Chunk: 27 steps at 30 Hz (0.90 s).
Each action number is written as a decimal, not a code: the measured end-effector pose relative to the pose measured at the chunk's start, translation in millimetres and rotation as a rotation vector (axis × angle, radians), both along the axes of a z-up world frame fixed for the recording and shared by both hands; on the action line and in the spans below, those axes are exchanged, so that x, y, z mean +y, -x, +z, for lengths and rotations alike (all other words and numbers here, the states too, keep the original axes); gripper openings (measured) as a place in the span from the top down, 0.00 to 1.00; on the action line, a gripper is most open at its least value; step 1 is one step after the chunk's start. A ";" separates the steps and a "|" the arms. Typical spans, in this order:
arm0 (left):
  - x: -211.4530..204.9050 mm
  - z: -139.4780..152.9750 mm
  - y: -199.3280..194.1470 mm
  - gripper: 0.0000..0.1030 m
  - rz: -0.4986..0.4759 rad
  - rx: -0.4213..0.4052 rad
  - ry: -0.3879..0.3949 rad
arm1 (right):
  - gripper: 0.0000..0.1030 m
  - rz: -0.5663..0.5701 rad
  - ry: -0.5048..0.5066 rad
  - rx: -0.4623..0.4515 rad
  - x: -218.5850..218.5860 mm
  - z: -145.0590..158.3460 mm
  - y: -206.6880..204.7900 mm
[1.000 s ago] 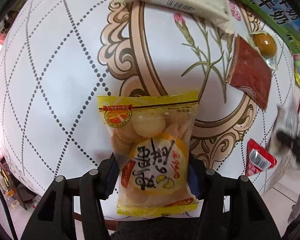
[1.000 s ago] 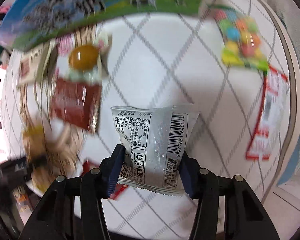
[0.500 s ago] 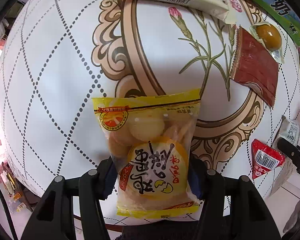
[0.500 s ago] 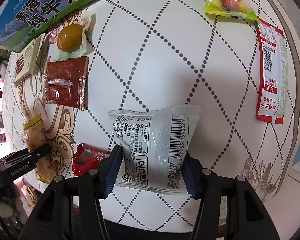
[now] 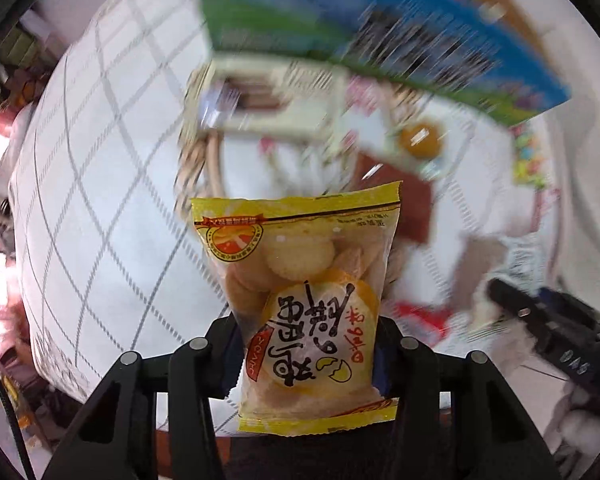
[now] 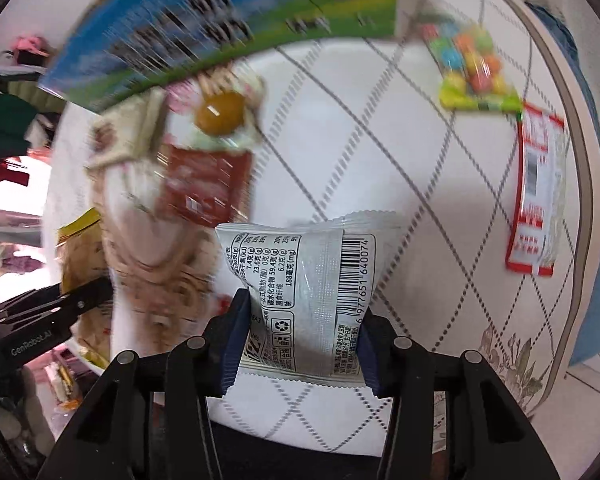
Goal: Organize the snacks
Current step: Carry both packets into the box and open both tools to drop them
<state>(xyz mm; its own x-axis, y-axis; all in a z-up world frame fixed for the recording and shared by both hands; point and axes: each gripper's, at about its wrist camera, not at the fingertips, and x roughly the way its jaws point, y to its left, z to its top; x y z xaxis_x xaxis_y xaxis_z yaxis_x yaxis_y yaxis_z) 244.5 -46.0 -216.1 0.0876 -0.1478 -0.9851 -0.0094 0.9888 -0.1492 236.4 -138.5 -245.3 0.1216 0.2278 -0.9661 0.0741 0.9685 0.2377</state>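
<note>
Pinching a yellow biscuit pack, left hand-held gripper hovers.

Motion blur smears the milk carton, its lettering unreadable. The red packet sits half hidden behind the biscuit bag. The bench pattern is streaked.
</note>
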 end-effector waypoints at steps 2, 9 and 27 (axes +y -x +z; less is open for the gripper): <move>-9.6 24.6 -11.0 0.55 -0.014 -0.039 0.043 | 0.51 0.002 -0.028 -0.032 0.2 19.5 -10.3; -32.9 94.5 -99.9 0.55 -0.110 -0.177 0.102 | 0.51 -0.002 -0.091 -0.184 -14.4 102.6 -73.1; -30.0 10.5 -272.2 0.54 -0.131 0.043 -0.016 | 0.50 0.024 0.076 -0.094 -23.1 67.6 -249.9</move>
<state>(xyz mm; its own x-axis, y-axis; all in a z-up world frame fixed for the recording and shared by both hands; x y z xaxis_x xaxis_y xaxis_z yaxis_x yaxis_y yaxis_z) 516.7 -76.0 -205.6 0.0263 -0.1394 -0.9899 0.1140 0.9842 -0.1356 486.2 -161.6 -177.6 0.2082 0.1578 -0.9653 0.0313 0.9853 0.1678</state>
